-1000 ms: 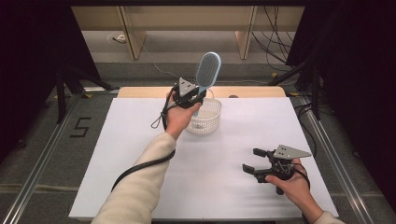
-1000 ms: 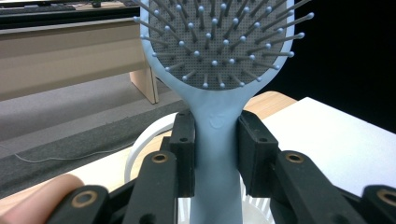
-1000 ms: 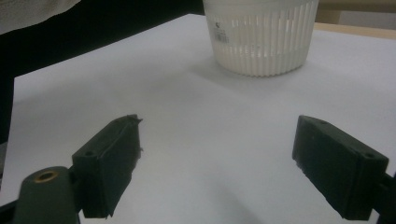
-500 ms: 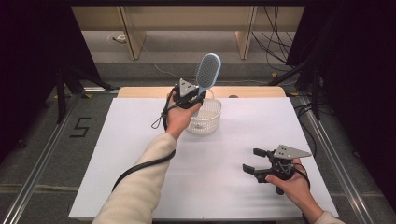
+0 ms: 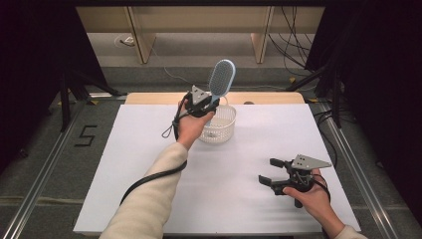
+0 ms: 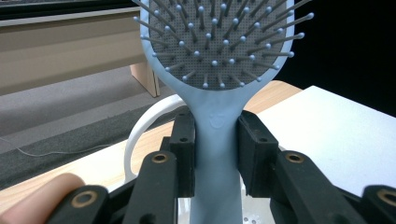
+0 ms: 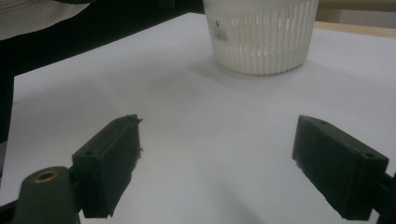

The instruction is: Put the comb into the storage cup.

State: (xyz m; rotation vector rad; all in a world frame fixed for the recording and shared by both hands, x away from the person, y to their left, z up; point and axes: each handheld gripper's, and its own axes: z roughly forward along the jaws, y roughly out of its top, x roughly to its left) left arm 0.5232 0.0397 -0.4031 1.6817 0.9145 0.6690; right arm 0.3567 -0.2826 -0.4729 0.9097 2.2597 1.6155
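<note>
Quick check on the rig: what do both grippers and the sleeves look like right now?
Both the left gripper and right gripper are black with blocky two-jaw fingers, brass-coloured pivot rivets and a grey three-cornered plate on top. A black cable trails from the left one. Sleeves are cream.

no visible change across the second. left gripper [image 5: 209, 102] is at the same spot above the white basket [image 5: 219, 127], jaws clamped on the handle of the blue hairbrush [image 5: 221, 79] exactly as before, brush head at the same upward tilt. right gripper [image 5: 273, 172] is unmoved near the front right of the bench [image 5: 124, 164], jaws spread to the same width with nothing between them. basket position on the bench matches the earlier pictures.
</note>
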